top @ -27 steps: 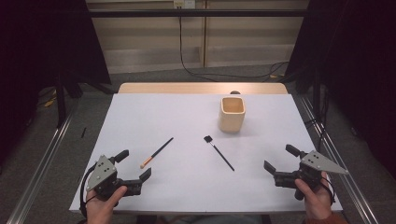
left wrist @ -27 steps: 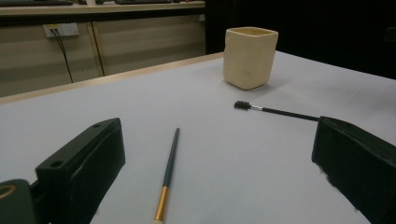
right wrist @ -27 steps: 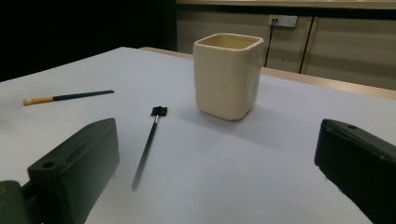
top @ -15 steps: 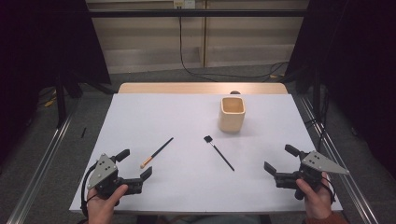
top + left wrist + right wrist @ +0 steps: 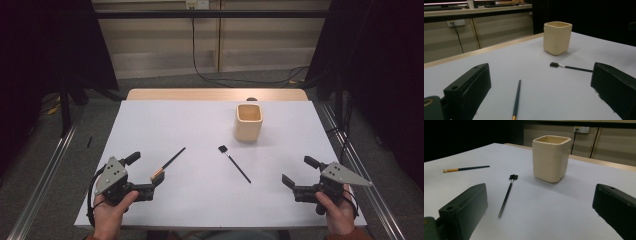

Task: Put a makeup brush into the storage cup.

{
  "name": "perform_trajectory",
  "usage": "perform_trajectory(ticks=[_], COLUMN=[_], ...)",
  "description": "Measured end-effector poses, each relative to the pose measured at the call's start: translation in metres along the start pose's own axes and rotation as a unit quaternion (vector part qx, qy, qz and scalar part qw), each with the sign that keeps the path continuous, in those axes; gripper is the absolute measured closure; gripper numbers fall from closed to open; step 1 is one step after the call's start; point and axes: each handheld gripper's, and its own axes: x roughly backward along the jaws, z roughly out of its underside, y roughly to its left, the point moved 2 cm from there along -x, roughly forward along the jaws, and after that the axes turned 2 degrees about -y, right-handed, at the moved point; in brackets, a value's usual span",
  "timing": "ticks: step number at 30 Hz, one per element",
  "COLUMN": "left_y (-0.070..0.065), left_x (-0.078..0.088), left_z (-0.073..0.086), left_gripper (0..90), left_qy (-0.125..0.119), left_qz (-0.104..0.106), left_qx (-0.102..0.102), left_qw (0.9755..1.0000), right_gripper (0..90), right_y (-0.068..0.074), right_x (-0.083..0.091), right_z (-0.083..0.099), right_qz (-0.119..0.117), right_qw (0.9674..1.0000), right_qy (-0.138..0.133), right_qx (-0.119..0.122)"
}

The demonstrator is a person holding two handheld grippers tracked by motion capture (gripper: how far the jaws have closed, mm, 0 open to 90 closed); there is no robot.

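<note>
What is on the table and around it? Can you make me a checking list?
Surface: white table top, wooden strip along its far edge.
Job's things: brush with orange end lying flat beside the left tool; black brush lying flat mid-table; cream square cup upright, apart from both.
Clutter: nothing seen.
Grippers: left tool open, holding nothing; right tool open, holding nothing.
Cables: black cable trailing on the floor behind the table.
Surroundings: dark curtains at both sides, pale wall panels behind.

Pretty dim overall, dark curtains swallowing the sides. Soft overhead light on the white table (image 5: 200,130), no glare. Faint shadow right of the cup (image 5: 551,157) in the right gripper view. Slightly soft and grainy everywhere, close-up black jaws blurry, mild stretch toward edges.
</note>
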Motion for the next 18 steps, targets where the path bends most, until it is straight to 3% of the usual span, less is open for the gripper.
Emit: perform_trajectory(ticks=[9,11,14,18], left_y=[0.002,0.004,0.005,0.007], left_x=[-0.007,-0.009,-0.013,-0.017], left_z=[-0.006,-0.005,-0.005,-0.006], left_gripper=[1.9,1.7,0.6,1.3], left_qy=[0.004,0.011,0.016,0.016], left_qz=[0.006,0.016,0.014,0.014], left_qx=[0.001,0.003,0.010,0.005], left_qw=[1.0000,0.9998,0.9997,0.9998], right_gripper=[0.0,0.0,0.0,0.0], right_y=[0.002,0.001,0.000,0.001], right_x=[-0.001,-0.001,-0.001,-0.001], right_z=[0.000,0.001,0.001,0.000], right_qz=[-0.003,-0.001,-0.001,0.001], right_qw=[1.0000,1.0000,1.0000,1.0000], right_qy=[0.003,0.004,0.003,0.002], right_qx=[0.003,0.003,0.001,0.001])
